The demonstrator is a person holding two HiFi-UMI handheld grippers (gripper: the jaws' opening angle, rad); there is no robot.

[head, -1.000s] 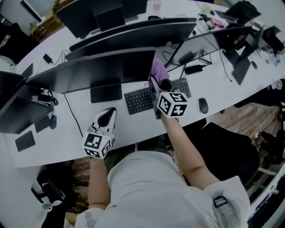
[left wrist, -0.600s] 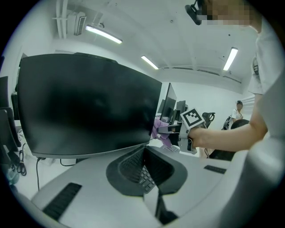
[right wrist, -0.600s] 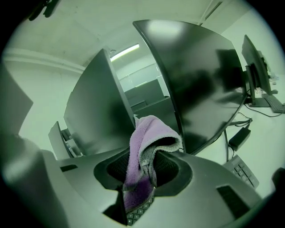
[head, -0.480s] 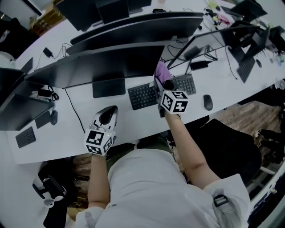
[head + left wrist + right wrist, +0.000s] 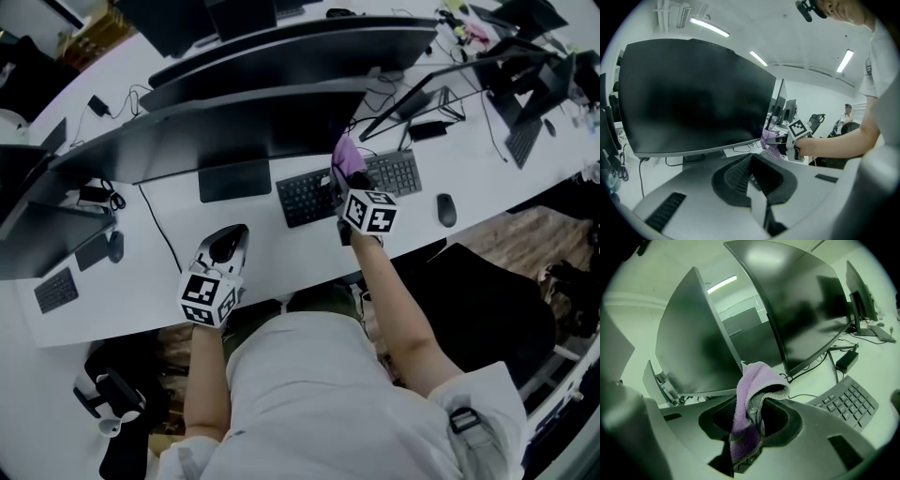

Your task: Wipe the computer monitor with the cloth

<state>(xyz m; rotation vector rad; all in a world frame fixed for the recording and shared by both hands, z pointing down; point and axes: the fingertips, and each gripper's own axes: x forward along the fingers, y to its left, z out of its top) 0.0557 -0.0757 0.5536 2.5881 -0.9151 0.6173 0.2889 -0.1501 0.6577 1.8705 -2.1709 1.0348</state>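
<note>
A wide dark curved monitor (image 5: 234,131) stands on the white desk (image 5: 272,253). My right gripper (image 5: 349,176) is shut on a purple cloth (image 5: 346,150) and holds it at the monitor's lower right corner, above the keyboard (image 5: 309,195). In the right gripper view the cloth (image 5: 749,413) drapes out of the jaws, with the monitor's right edge (image 5: 696,348) just behind it. My left gripper (image 5: 223,247) rests low on the desk in front of the monitor, shut and holding nothing. The left gripper view shows the dark screen (image 5: 693,93) ahead of that gripper (image 5: 751,159).
A second keyboard (image 5: 392,172) and a mouse (image 5: 445,209) lie to the right. A neighbouring monitor (image 5: 801,301) stands right of the cloth, more monitors (image 5: 300,52) behind. The monitor's stand base (image 5: 234,180) and a cable (image 5: 159,230) are on the desk.
My right gripper with the cloth stays by the monitor's lower right corner, shifted slightly right. My left gripper has not moved on the desk.
</note>
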